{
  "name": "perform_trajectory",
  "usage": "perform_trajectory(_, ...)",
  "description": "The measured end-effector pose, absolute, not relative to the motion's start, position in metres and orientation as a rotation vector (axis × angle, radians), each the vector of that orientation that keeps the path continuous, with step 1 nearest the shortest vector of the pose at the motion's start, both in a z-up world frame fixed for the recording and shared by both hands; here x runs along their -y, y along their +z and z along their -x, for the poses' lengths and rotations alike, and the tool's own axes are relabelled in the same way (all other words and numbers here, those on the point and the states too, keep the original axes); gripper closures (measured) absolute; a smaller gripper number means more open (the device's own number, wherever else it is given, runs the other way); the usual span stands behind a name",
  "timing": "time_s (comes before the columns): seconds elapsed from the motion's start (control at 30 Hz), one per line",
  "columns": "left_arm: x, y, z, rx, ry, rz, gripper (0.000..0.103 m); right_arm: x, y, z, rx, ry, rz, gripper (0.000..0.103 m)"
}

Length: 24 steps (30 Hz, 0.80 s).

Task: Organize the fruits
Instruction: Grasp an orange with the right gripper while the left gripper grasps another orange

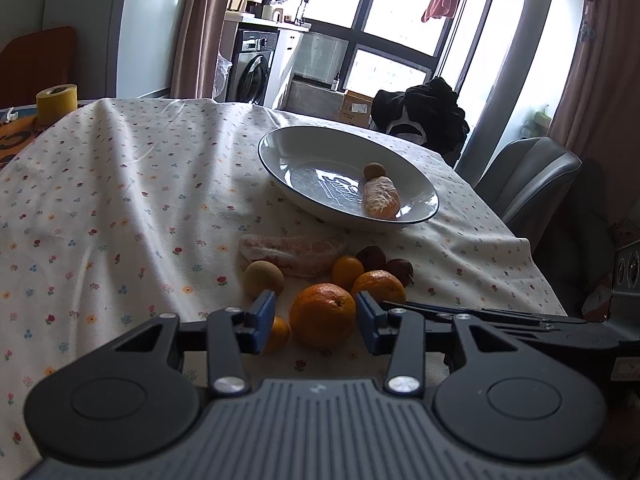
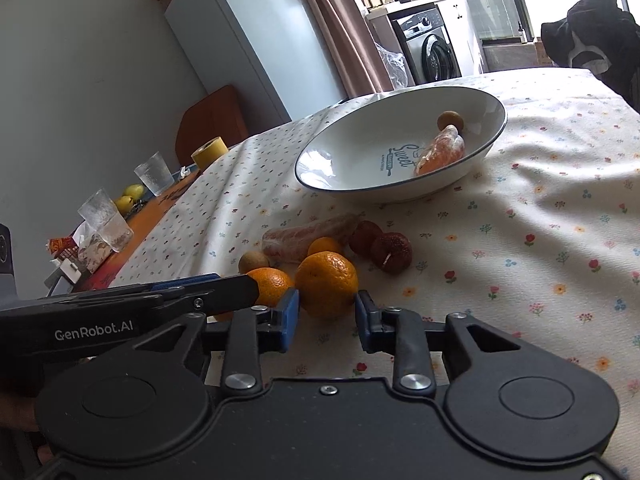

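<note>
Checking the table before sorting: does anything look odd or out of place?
Mostly no. The floral tablecloth is rumpled into folds, and a peeled orange segment already lies in the white bowl while whole fruits wait outside.

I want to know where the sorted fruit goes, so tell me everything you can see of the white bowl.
The bowl is wide, shallow and glossy white, ceramic by its look, with a thin dark rim line and "Sweet" printed inside. It sits upright on the floral tablecloth, beyond the loose fruit. Inside lie a peeled orange piece and a small brown round fruit, side by side. Neither gripper touches it.
</note>
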<state>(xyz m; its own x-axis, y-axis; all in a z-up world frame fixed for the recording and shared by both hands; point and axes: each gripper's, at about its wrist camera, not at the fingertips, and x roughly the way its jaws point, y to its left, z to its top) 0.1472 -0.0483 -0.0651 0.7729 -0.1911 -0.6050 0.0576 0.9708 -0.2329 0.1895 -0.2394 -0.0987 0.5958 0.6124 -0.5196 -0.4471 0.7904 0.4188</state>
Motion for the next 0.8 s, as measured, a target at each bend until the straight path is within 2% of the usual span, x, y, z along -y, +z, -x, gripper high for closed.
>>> perform_trajectory(0.67, 0.066, -0.077, -0.161, -0.723, -0.131, 0.144, 0.06, 0.261, -0.096, -0.176, -0.669, 0.577, -0.27, 0.076)
perform_trajectory(0.8, 0.065, -0.08, -0.161, -0.722, -0.132, 0.155, 0.063, 0.261, -0.097, -0.178, -0.67, 0.584, -0.269, 0.073)
